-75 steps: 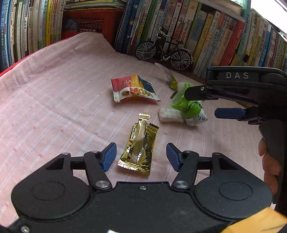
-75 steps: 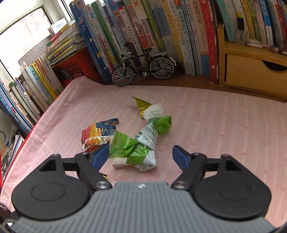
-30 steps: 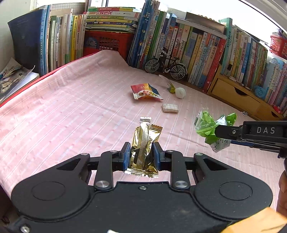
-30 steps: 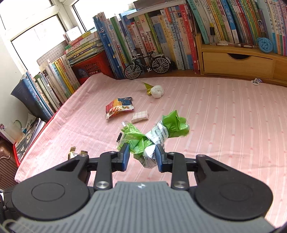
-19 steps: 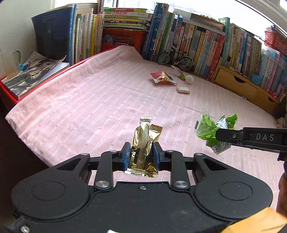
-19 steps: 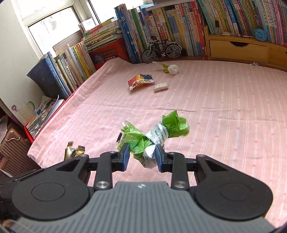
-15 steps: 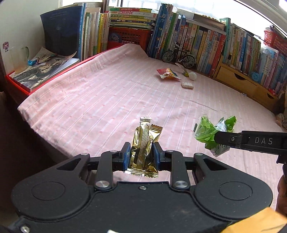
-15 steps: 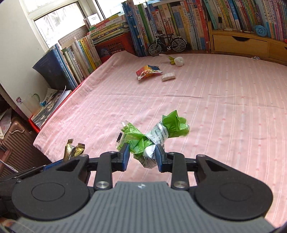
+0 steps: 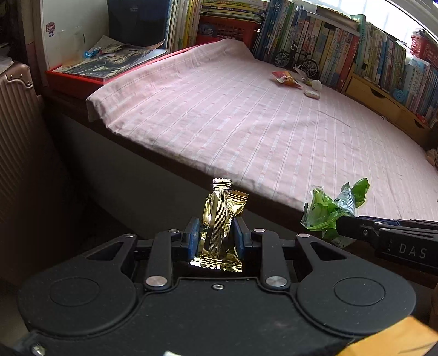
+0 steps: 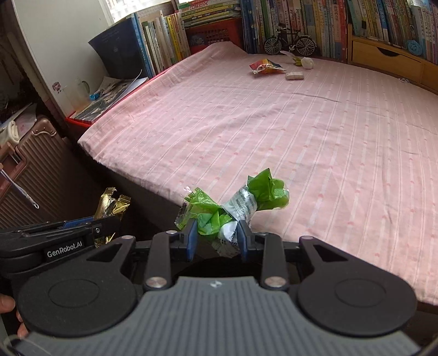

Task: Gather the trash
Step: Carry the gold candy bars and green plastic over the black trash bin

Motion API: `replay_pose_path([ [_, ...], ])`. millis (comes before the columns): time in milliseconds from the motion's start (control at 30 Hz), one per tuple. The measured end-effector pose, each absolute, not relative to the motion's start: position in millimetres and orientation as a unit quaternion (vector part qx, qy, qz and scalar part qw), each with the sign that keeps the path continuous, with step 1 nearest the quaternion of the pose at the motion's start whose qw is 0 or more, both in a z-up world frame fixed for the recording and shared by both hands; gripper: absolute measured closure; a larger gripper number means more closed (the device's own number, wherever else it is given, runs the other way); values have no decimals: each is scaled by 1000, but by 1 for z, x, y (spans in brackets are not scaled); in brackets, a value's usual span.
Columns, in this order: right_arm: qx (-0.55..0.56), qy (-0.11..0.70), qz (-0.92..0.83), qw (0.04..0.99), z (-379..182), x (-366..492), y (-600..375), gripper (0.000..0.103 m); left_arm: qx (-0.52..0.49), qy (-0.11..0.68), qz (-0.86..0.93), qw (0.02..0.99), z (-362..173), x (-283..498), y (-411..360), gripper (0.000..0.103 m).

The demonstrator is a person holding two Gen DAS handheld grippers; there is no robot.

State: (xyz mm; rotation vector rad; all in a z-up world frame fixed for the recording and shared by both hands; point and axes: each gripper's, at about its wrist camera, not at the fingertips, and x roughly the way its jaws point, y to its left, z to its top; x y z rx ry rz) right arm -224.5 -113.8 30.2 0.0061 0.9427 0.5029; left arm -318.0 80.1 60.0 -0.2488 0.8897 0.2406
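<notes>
Wrappers (image 10: 265, 67) lie on bed's (image 10: 301, 131) far end, seemingly before books (image 10: 301, 19).

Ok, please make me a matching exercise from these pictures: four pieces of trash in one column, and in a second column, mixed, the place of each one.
Things:
1. gold wrapper
2. green wrapper
3. red and orange snack bag
4. small white packet

Places:
A. on the pink bed sheet, nearest the toy bicycle
B. clamped in the left hand-held gripper
C. on the sheet, just right of the snack bag
D. clamped in the right hand-held gripper

Pairs: 1-B, 2-D, 3-A, 4-C
</notes>
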Motion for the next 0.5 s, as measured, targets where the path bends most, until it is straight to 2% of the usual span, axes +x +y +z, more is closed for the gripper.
replay_pose_path([
  [133,-12,456,251,854,12,-250,-103,68,-135,449,120,875,32,-338,86,78],
  [500,-69,510,267,815,-85,-292,-81,68,-158,521,137,828,-74,-359,82,78],
])
